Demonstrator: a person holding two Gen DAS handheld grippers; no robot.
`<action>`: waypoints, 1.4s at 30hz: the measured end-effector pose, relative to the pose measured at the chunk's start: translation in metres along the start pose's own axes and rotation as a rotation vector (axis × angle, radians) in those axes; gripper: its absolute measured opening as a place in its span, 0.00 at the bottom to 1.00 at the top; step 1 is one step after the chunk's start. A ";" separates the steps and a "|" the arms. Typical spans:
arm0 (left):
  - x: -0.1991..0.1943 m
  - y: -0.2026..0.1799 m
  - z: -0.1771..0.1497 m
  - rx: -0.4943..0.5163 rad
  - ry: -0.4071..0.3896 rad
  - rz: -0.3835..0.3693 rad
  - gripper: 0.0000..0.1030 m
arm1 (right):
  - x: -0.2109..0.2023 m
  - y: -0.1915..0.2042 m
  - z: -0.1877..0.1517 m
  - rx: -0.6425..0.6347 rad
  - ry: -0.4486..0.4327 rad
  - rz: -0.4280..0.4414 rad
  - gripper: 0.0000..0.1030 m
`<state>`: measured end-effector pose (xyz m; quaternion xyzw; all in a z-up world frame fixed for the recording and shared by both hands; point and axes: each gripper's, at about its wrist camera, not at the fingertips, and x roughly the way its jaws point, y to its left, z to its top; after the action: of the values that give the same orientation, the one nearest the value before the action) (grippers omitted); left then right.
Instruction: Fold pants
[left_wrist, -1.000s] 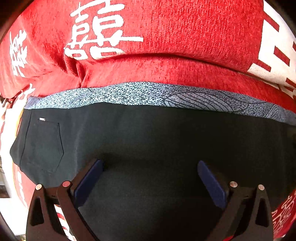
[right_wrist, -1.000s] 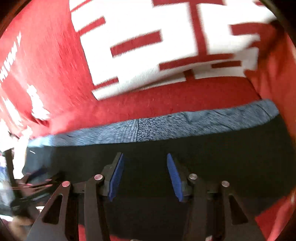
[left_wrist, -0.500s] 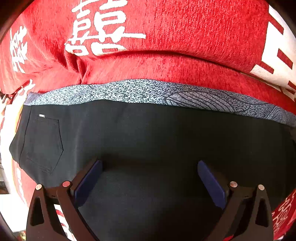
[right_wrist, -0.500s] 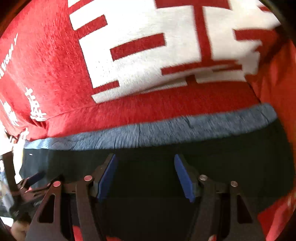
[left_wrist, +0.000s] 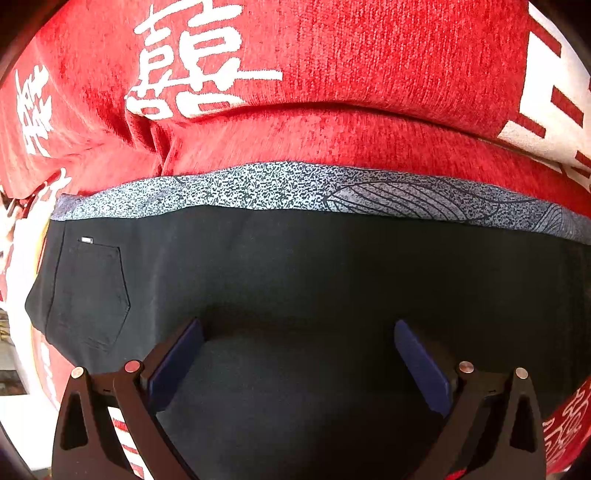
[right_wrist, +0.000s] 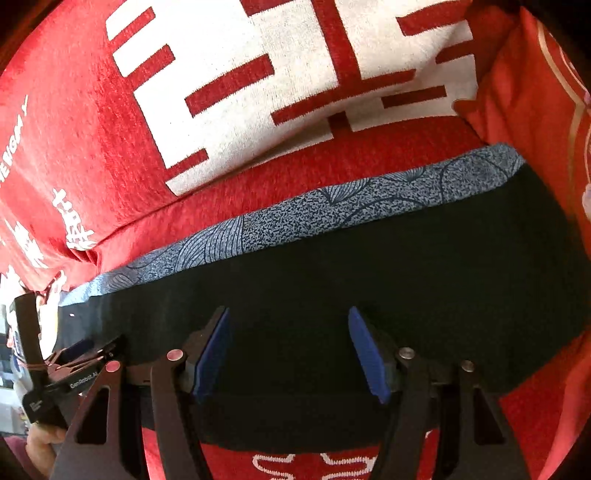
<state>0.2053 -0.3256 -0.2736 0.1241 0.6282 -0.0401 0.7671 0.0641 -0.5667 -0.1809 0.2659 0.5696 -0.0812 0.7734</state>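
Black pants lie folded flat on a red blanket, a back pocket showing at their left end. A grey-blue patterned band runs along their far edge. My left gripper points down over the middle of the black cloth, jaws wide open, nothing between the pads. In the right wrist view the same pants and band stretch across. My right gripper hovers over them near the front fold, open, with no cloth pinched. The left gripper shows at the far left there.
A red blanket with large white characters covers the surface under and beyond the pants. A red cushion or fabric edge rises at the right. A hand holds the left tool at the lower left.
The right gripper's jaws have spread wider, and it has shifted a little across the pants while rolling slightly. The left gripper and the pants have stayed put.
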 end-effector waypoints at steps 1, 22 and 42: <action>-0.001 0.000 0.000 -0.003 -0.001 0.002 1.00 | -0.001 0.000 0.000 0.000 0.003 0.001 0.67; -0.011 -0.012 -0.001 0.057 -0.035 0.075 1.00 | -0.037 -0.040 -0.029 0.169 -0.003 0.117 0.67; -0.017 -0.017 0.006 0.085 -0.022 0.117 1.00 | -0.061 -0.110 -0.066 0.418 -0.107 0.254 0.67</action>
<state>0.2041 -0.3452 -0.2578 0.1928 0.6089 -0.0234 0.7691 -0.0588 -0.6374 -0.1734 0.4849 0.4605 -0.1136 0.7348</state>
